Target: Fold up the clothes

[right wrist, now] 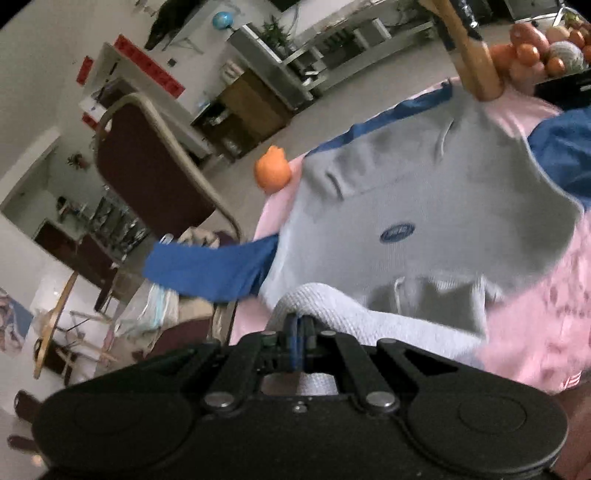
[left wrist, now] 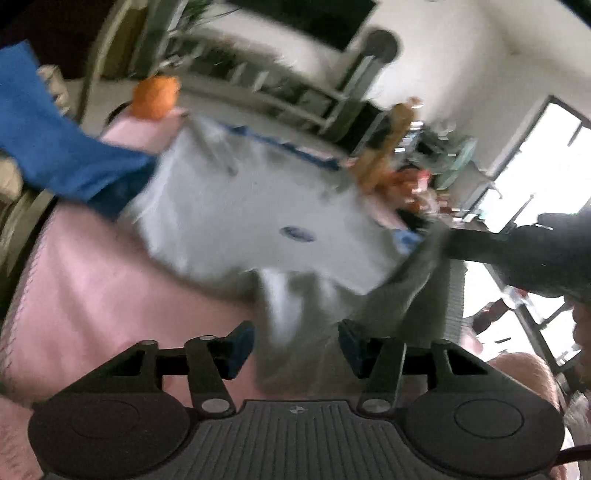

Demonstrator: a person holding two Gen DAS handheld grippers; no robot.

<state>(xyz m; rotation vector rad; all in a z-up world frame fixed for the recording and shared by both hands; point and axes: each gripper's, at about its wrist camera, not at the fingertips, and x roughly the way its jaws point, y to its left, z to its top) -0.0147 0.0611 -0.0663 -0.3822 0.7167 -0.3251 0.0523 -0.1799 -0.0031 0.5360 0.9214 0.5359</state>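
Blue cloth [right wrist: 207, 271] hanging off left edge of pink-covered table [right wrist: 546, 332]; small orange toy [right wrist: 272, 173] sitting at far table edge; grey hooded sweatshirt with oval blue chest logo [right wrist: 424, 206] lying spread over pink cover; left claw [left wrist: 295, 347] standing partly open, blurred grey fabric between blue pads, grip unclear; right claw [right wrist: 300, 332] pinching shut on sweatshirt's ribbed hem [right wrist: 369, 314], hem bunching over pads.

Setting: lived-in room, home or common room. Evidence: maroon padded chair [right wrist: 147, 166], shelving with potted plants [right wrist: 275, 35], globe [right wrist: 221, 19], pink-covered bench [right wrist: 546, 314], bright window [left wrist: 535, 166].
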